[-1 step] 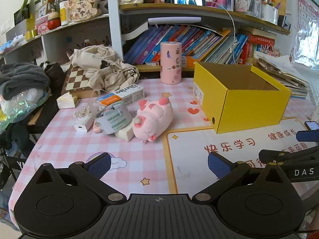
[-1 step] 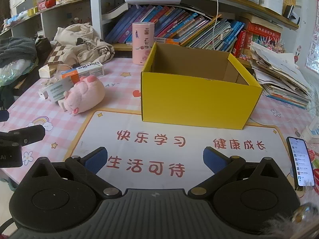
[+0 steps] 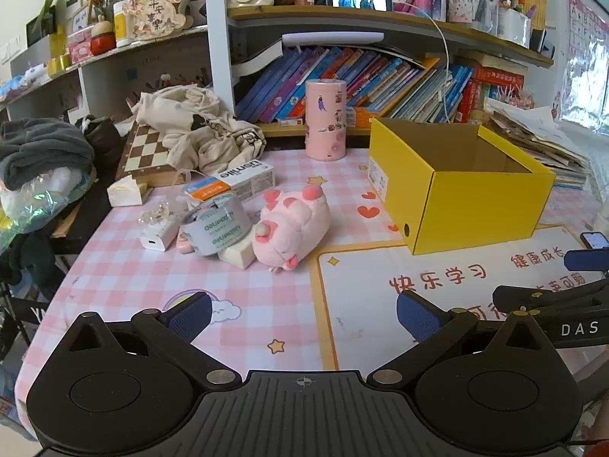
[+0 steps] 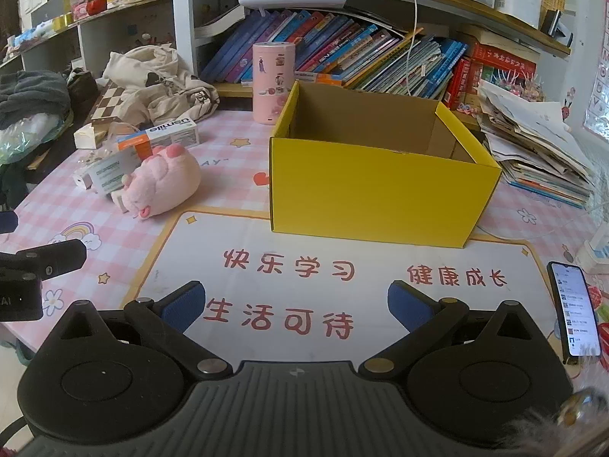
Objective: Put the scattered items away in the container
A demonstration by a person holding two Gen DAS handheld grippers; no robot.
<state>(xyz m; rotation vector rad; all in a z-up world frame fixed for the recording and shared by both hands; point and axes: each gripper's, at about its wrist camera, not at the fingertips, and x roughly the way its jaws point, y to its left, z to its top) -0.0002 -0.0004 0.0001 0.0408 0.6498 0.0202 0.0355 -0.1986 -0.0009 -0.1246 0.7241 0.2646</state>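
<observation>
Pink plush pig (image 3: 291,224) lies ahead-left of the left gripper (image 3: 304,314), nearer it than the right gripper (image 4: 297,302); both stand spread wide, empty.

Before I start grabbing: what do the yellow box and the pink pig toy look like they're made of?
Yellow box: looks like cardboard, smooth matte yellow outside, raw brown inside, with folded flaps visible at the corners.
Pink pig toy: appears to be soft plush fabric, fuzzy and matte, with a rounded body that sags onto the table; the filling can't be seen.
</observation>
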